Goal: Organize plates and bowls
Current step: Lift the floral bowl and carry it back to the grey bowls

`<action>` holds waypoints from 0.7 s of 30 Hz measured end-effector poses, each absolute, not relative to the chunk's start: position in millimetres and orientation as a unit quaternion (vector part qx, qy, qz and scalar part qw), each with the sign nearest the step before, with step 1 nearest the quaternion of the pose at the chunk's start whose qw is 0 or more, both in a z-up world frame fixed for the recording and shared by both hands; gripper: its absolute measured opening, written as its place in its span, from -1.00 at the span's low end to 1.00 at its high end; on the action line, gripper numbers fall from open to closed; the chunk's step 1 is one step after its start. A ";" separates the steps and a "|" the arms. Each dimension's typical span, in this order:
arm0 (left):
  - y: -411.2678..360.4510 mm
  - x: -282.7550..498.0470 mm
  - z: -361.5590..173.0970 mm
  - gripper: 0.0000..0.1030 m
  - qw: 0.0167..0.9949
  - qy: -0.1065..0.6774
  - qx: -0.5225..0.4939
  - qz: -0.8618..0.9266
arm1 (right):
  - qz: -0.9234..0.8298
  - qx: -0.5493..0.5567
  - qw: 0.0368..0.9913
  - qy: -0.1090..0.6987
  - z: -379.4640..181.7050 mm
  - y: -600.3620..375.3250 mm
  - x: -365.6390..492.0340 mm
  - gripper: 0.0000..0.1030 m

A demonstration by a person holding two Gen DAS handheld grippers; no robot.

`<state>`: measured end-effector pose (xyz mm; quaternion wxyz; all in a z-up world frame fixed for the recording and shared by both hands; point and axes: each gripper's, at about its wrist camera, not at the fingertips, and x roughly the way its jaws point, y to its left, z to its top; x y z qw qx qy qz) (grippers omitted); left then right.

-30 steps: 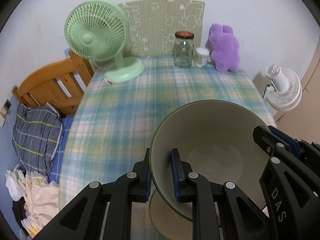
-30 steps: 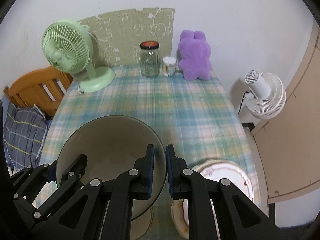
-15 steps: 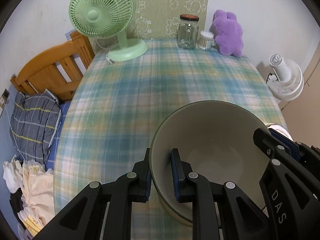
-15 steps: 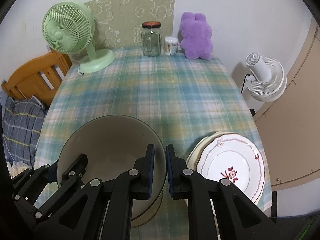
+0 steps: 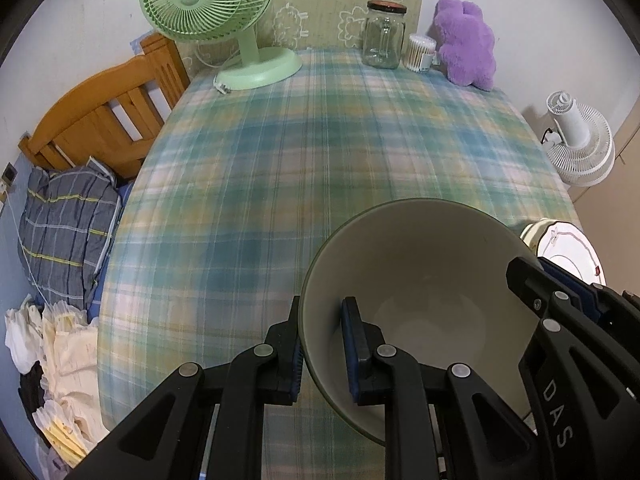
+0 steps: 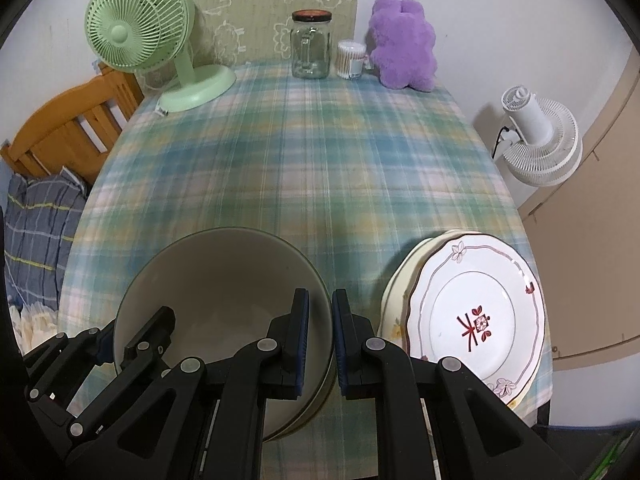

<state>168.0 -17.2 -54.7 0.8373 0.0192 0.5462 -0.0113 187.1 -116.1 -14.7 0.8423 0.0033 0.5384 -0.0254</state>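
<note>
A large grey-beige bowl (image 5: pixel 424 280) is held by both grippers above the near part of the plaid table (image 5: pixel 320 152). My left gripper (image 5: pixel 322 344) is shut on its left rim, one finger inside, one outside. My right gripper (image 6: pixel 319 336) is shut on its right rim and shows at the right of the left wrist view (image 5: pixel 560 312). The bowl (image 6: pixel 216 292) sits over another dish whose rim shows beneath it (image 6: pixel 308 416). A stack of plates (image 6: pixel 476 316), the top one white with a red motif, lies at the table's near right edge.
At the far end stand a green desk fan (image 6: pixel 144 36), a glass jar (image 6: pixel 311 44), a cotton-swab tub (image 6: pixel 351 59) and a purple plush (image 6: pixel 404 44). A wooden bed frame (image 5: pixel 104 120) is left of the table, a white floor fan (image 6: pixel 536 140) to the right.
Both grippers with the bowl have drawn back toward the near edge and lifted. More of the table and the plate stack have come into view. Both grips are unchanged.
</note>
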 end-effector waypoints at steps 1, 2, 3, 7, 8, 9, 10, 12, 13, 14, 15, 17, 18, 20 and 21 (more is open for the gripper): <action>-17.1 167.7 -56.1 -0.72 0.836 0.548 0.019 -0.011 | -0.025 0.003 0.841 0.540 -15.9 -115.9 187.0 -0.71; -17.2 167.8 -56.7 -0.72 0.835 0.549 0.018 -0.011 | -0.025 0.002 0.841 0.541 -16.4 -116.1 187.0 -0.71; -17.0 167.3 -58.1 -0.72 0.834 0.551 0.018 -0.011 | -0.025 0.002 0.840 0.542 -17.8 -115.9 186.7 -0.71; -16.8 166.4 -62.8 -0.72 0.830 0.557 0.018 -0.013 | -0.026 0.001 0.837 0.547 -22.8 -116.0 186.0 -0.71; -17.4 166.7 -63.4 -0.72 0.830 0.558 0.018 -0.014 | -0.026 0.002 0.836 0.548 -24.0 -116.2 185.8 -0.71; -18.2 166.8 -64.3 -0.72 0.829 0.559 0.017 -0.016 | -0.027 0.001 0.836 0.548 -24.6 -116.4 185.4 -0.71; -19.0 166.9 -65.1 -0.72 0.828 0.561 0.017 -0.017 | -0.028 0.001 0.836 0.548 -24.8 -116.7 185.2 -0.71; -21.0 166.7 -68.7 -0.72 0.825 0.565 0.016 -0.019 | -0.030 0.000 0.835 0.549 -26.1 -118.2 184.9 -0.71; -21.5 166.0 -70.2 -0.72 0.824 0.567 0.015 -0.019 | -0.032 0.000 0.835 0.550 -27.4 -119.1 184.5 -0.71; -21.8 165.0 -70.6 -0.72 0.826 0.564 0.015 -0.019 | -0.033 0.000 0.833 0.552 -29.3 -119.8 184.1 -0.71; -21.7 164.9 -70.7 -0.72 0.826 0.563 0.015 -0.019 | -0.034 -0.001 0.834 0.551 -30.1 -120.2 183.2 -0.71; -21.2 165.4 -71.0 -0.71 0.827 0.562 0.015 -0.019 | -0.033 0.001 0.835 0.549 -30.5 -120.6 182.0 -0.71; -21.3 164.6 -71.0 -0.71 0.827 0.562 0.016 -0.020 | -0.034 0.002 0.836 0.547 -30.5 -120.6 181.9 -0.71; -21.3 164.0 -71.1 -0.69 0.826 0.562 0.015 -0.024 | -0.035 0.002 0.838 0.545 -30.7 -120.5 182.0 -0.71; -21.2 163.5 -71.0 -0.63 0.826 0.563 0.015 -0.026 | -0.035 0.003 0.838 0.544 -30.8 -120.6 181.4 -0.70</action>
